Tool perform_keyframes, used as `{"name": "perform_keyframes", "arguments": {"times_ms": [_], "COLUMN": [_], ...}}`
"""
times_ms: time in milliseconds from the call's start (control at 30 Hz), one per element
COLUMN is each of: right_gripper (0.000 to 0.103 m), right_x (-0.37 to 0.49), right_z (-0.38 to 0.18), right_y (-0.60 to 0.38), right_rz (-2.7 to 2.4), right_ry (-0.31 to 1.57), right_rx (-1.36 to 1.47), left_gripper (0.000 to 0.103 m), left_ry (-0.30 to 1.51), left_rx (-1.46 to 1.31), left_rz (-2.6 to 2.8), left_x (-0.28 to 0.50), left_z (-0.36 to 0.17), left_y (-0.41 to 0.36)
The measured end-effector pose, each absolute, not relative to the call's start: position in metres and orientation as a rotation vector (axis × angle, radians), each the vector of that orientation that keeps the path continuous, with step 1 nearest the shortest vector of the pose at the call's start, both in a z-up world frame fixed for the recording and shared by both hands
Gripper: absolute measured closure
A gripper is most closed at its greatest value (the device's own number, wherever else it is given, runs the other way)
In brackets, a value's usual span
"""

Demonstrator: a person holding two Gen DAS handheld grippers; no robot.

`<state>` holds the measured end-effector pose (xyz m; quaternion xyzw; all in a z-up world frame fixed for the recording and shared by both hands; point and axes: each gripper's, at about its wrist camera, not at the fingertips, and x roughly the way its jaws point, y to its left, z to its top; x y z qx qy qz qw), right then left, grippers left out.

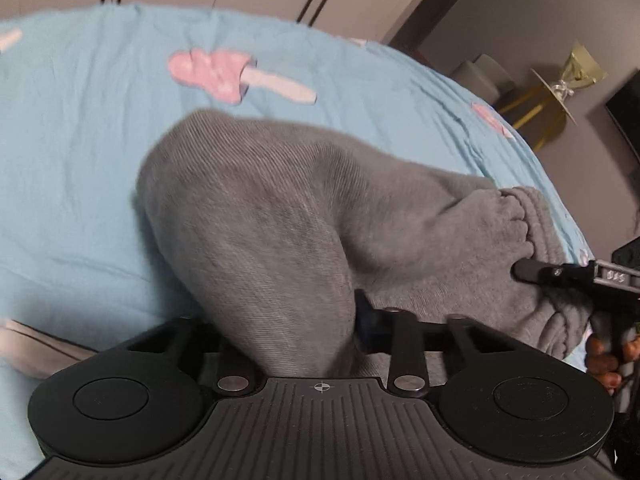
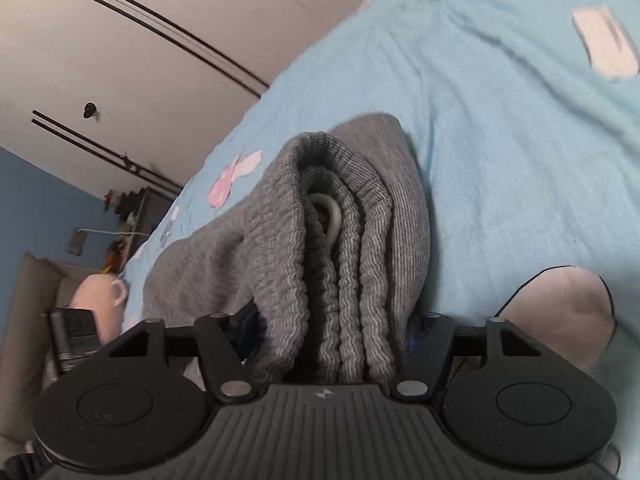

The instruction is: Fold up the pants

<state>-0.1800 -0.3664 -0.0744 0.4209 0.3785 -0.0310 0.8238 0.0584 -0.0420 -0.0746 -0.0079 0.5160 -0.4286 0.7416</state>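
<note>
Grey sweatpants (image 1: 280, 208) lie bunched on a light blue bed sheet (image 1: 80, 140). My left gripper (image 1: 288, 336) is shut on a fold of the grey fabric, which covers its fingertips. My right gripper (image 2: 332, 340) is shut on the ribbed elastic waistband (image 2: 340, 240) of the pants, gathered in several layers with a grey drawstring (image 2: 330, 216) showing between them. The right gripper also shows in the left wrist view (image 1: 528, 270), at the right on the waistband, with the person's hand behind it.
The sheet (image 2: 500, 140) has pink and white ice-lolly prints (image 1: 224, 74). White wardrobe doors (image 2: 140, 60) stand beyond the bed. A gold side table (image 1: 560, 92) and a dark TV (image 1: 628, 108) are off the bed's right side. A pale pillow (image 2: 568, 312) lies near my right gripper.
</note>
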Motion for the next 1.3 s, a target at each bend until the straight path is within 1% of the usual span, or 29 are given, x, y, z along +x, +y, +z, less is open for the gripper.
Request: {"name": "perform_keyframes", "arguments": {"times_ms": [33,133,267,400,567,600,667,700,733,767,800,833,867,933,967,1033,1100,1167,1300], "right_gripper": [0.044,0.047,0.049,0.049,0.049,0.049,0.046,0.043,0.035,0.025,0.022,0.017,0.009,0.009,0.008,0.005,0.005,0.005,0.005], "right_x": [-0.181,-0.178,-0.163,-0.131,-0.064,-0.052,-0.030,-0.020,-0.012,-0.007,-0.003,-0.005,-0.013,-0.028,-0.037,-0.052,-0.058,-0.055,-0.043], "right_z": [-0.069,-0.051,-0.022,0.002,0.008,0.004,-0.010,-0.019,-0.028,-0.037,-0.044,-0.047,-0.046,-0.033,-0.024,-0.008,0.000,-0.003,-0.022], "right_y": [-0.364,-0.360,-0.357,-0.360,-0.372,-0.375,-0.380,-0.382,-0.382,-0.383,-0.382,-0.382,-0.382,-0.381,-0.379,-0.369,-0.354,-0.341,-0.322], "right_rz": [-0.061,-0.049,-0.031,-0.012,-0.025,-0.047,-0.075,-0.111,-0.176,-0.261,-0.354,-0.379,-0.367,-0.366,-0.385,-0.403,-0.403,-0.407,-0.449], "right_ry": [0.782,0.724,0.669,0.614,0.583,0.590,0.615,0.643,0.685,0.734,0.792,0.806,0.776,0.730,0.687,0.634,0.621,0.635,0.740], "right_rx": [0.902,0.924,0.906,0.884,0.854,0.841,0.833,0.806,0.776,0.736,0.670,0.634,0.635,0.620,0.594,0.517,0.436,0.375,0.228], "left_gripper": [0.081,0.084,0.085,0.085,0.084,0.081,0.070,0.060,0.054,0.051,0.042,0.034,0.031,0.026,0.025,0.014,0.013,0.013,0.013], "left_ry": [1.117,1.081,0.989,0.915,0.857,0.857,0.883,0.915,0.956,0.985,0.980,0.933,0.882,0.779,0.748,0.696,0.700,0.750,0.860], "left_rx": [-0.018,-0.042,-0.074,-0.092,-0.078,-0.066,-0.049,-0.001,0.062,0.134,0.182,0.194,0.203,0.225,0.236,0.215,0.176,0.166,0.161], "left_rz": [-0.932,-0.931,-0.945,-0.906,-0.801,-0.770,-0.687,-0.636,-0.581,-0.534,-0.512,-0.498,-0.479,-0.446,-0.437,-0.423,-0.409,-0.409,-0.390], "left_x": [0.057,0.058,0.066,0.092,0.130,0.139,0.159,0.167,0.172,0.174,0.170,0.162,0.153,0.133,0.125,0.105,0.100,0.096,0.086], "left_z": [-0.068,-0.046,-0.015,0.009,0.016,0.012,-0.004,-0.018,-0.032,-0.044,-0.050,-0.049,-0.046,-0.035,-0.030,-0.024,-0.024,-0.032,-0.049], "left_y": [-0.041,-0.035,-0.035,-0.040,-0.046,-0.050,-0.059,-0.065,-0.071,-0.075,-0.074,-0.069,-0.066,-0.054,-0.049,-0.038,-0.037,-0.037,-0.037]}}
